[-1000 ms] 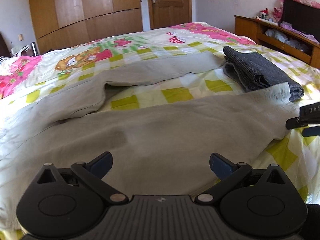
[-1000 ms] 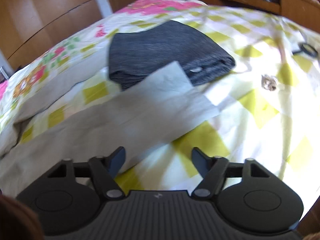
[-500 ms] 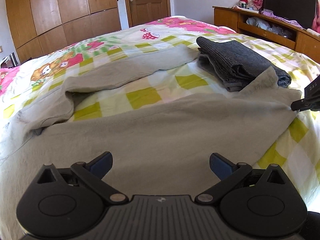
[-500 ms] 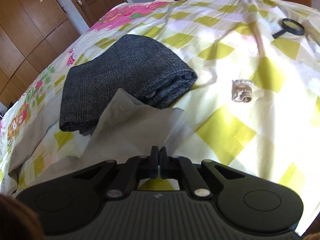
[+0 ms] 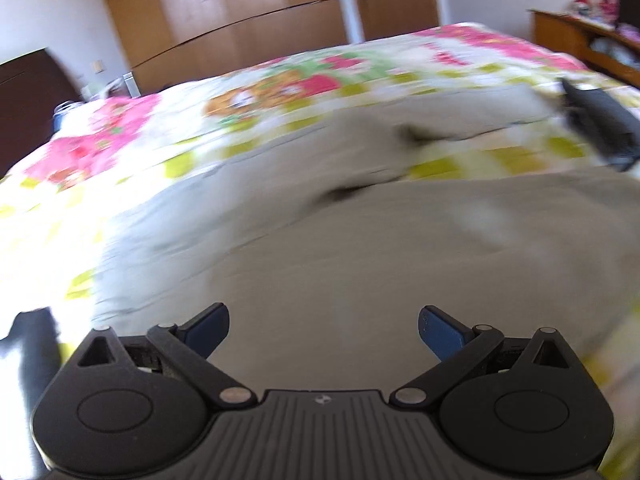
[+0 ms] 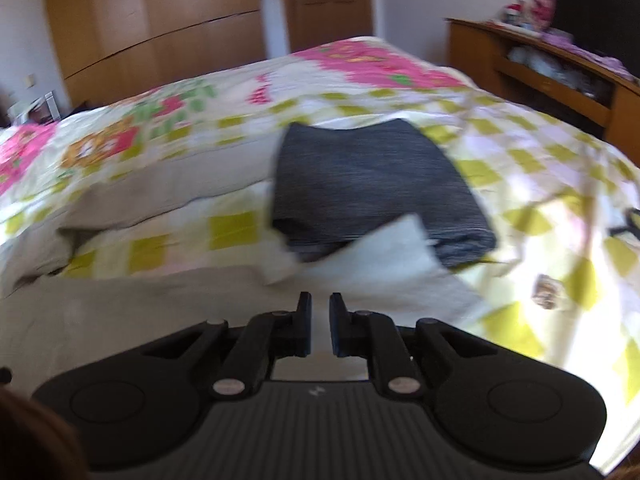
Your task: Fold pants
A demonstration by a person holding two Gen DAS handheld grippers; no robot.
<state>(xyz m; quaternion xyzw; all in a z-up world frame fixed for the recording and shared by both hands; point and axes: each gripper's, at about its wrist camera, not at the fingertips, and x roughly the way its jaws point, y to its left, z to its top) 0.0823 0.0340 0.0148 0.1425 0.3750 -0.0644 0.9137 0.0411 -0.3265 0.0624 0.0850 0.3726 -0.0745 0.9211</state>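
The pants (image 5: 400,248) are light grey-beige, spread out flat across the checkered bedspread with the two legs splayed apart in a V. Fabric's a bit rumpled. One leg's end (image 6: 384,248) lies over the near edge of a folded dark grey garment. Both views are blurry.

The right gripper (image 6: 319,322), clamped half a second ago, now shows a narrow gap (both views have swung, blurred).
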